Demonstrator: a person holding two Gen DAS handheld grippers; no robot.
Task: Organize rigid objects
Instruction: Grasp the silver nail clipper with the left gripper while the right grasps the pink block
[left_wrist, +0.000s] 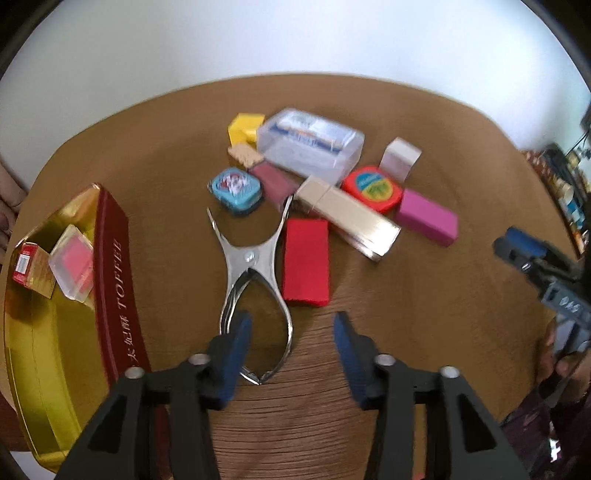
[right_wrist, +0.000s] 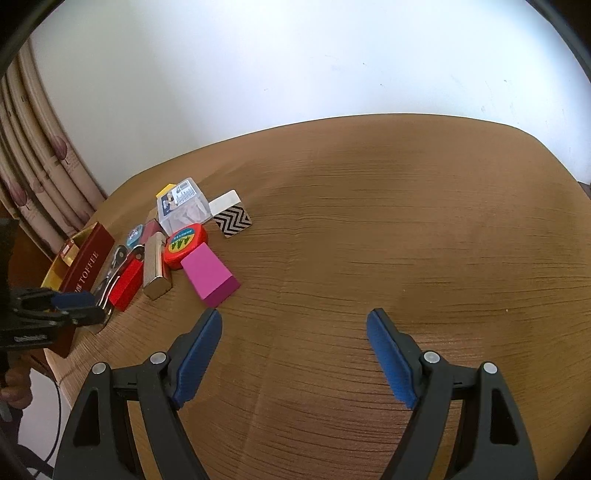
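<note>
Blue-padded fingers (left_wrist: 236, 354) of the left gripper (left_wrist: 291, 354) are straddling the looped handles of shiny metal pliers (left_wrist: 255, 280), jaws partly open, pads not visibly pressing. Squeezing both handle loops squarely should help, since polished steel may slip. Left of the fingers is sitting the toffee tin (left_wrist: 110, 280); the right gripper (right_wrist: 295, 354) is hovering open, empty.

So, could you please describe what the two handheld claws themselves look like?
Both match: the left claw and right claw have black angular plastic arms with triangular cut-outs, silver pivot pins and ribbed blue pads. The left claw's body bears small white lettering, unreadable.
</note>
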